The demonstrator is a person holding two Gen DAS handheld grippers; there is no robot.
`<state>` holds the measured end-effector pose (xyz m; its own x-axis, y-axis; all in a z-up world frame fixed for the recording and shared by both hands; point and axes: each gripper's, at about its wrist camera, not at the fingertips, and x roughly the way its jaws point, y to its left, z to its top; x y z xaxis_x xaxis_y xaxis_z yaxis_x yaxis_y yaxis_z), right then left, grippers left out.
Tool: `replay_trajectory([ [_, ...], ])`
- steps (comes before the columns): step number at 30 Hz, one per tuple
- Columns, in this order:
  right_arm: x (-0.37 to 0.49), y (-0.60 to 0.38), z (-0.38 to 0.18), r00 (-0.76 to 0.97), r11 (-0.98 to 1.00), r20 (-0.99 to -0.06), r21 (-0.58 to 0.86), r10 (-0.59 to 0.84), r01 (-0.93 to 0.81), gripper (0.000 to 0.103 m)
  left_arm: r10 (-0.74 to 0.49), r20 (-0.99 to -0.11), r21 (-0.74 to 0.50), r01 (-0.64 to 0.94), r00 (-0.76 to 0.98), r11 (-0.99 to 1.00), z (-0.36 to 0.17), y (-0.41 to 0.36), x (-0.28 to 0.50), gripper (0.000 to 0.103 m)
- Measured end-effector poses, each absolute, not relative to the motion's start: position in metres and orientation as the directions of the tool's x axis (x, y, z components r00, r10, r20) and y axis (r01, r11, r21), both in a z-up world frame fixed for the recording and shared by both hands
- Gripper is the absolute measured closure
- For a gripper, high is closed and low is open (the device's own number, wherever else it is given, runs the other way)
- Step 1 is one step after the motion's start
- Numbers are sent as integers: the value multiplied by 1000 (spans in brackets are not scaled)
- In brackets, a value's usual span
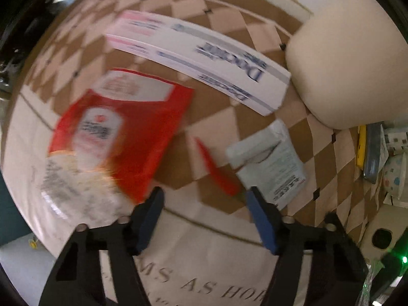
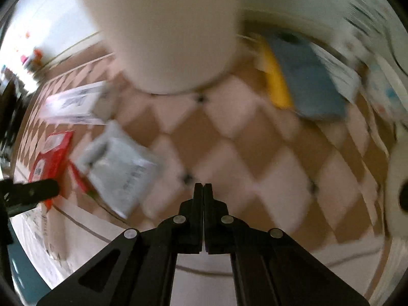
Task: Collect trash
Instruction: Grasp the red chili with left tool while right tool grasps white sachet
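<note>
Left wrist view: left gripper (image 1: 204, 199) half-spread, empty, above the red torn plastic strip (image 1: 216, 170) beside the grey foil pouch (image 1: 267, 163), likely lining up a pick | right gripper (image 2: 203, 191) closed, empty, idle over the checked cloth (image 2: 255, 168)

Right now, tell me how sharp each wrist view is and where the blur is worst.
Left wrist view: motion-smeared, worst on the red plastic packet; the long white cardboard box has streaked print.
Right wrist view: blurrier overall; the grey foil pouch and checkered tablecloth smear, while the shut right gripper stays crisp.
</note>
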<state>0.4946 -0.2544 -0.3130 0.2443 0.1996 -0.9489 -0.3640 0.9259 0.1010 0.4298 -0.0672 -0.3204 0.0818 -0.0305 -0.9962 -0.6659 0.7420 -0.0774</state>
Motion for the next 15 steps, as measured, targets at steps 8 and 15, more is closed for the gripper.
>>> replay_trajectory([
  [8, 501, -310, -312, 183, 940, -936, 258, 300, -222, 96, 11, -998, -35, -630, 69, 776, -331, -78, 443, 93],
  [15, 508, -272, -300, 156, 864, -890, 354, 429, -357, 46, 143, -988, 85, -573, 57, 815, -327, -71, 406, 94],
])
